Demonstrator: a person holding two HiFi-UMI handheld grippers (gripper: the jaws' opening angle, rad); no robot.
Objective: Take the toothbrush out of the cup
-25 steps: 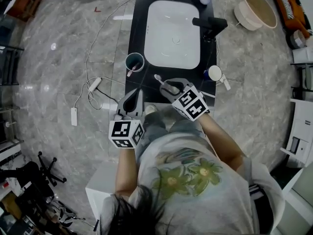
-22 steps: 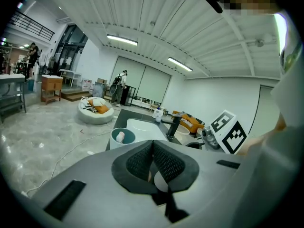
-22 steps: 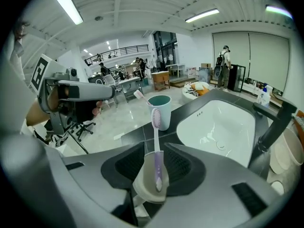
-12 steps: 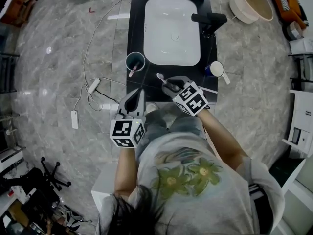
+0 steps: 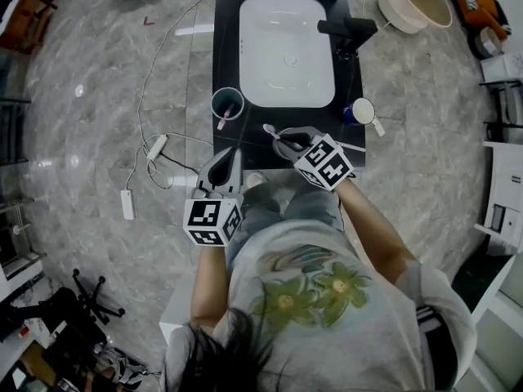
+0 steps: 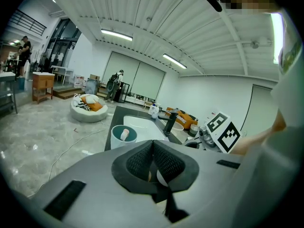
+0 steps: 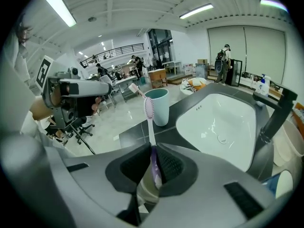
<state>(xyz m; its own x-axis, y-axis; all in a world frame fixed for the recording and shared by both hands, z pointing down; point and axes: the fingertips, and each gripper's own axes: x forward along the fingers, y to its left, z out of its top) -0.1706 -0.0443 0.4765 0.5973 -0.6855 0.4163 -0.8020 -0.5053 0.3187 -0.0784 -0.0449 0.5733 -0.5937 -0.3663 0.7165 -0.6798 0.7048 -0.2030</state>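
**A:** Where is the toothbrush?

**B:** The toothbrush (image 7: 151, 133) is out of the teal cup (image 7: 157, 107). The right gripper (image 7: 153, 146) has its jaws clamped low on the purple handle, and the bristle head points up and away from them. In the head view it hangs over the front strip of the black counter (image 5: 225, 23), at the centre of the frame, just below the white basin (image 5: 286, 51).

**A:** What's close around it?

**B:** The cup stands up and to the left of the brush head, apart from it, by the basin's lower left corner. A mug (image 5: 358, 118) with a blue outside sits to the right, near the right gripper. The black faucet (image 5: 347, 29) rises at the basin's right edge. The left gripper (image 6: 153, 144) is lower left of the brush, at the counter's front left corner, its jaws pressed together with nothing between them.

**A:** Anything in the containers?

**B:** A second brush (image 6: 124, 135) leans in the cup, its pinkish end showing at the near rim. What the mug holds I can't tell. A pale stick (image 5: 376, 135) lies at its lower right.

**A:** What's hidden or cut off?

**B:** The person's grey shirt (image 5: 310, 300) fills the lower middle of the head view and covers the counter's near edge. A white power strip (image 5: 127, 204) lies on the marble floor (image 5: 82, 137) at the left. A round basket (image 5: 421, 2) is cut off at the top right
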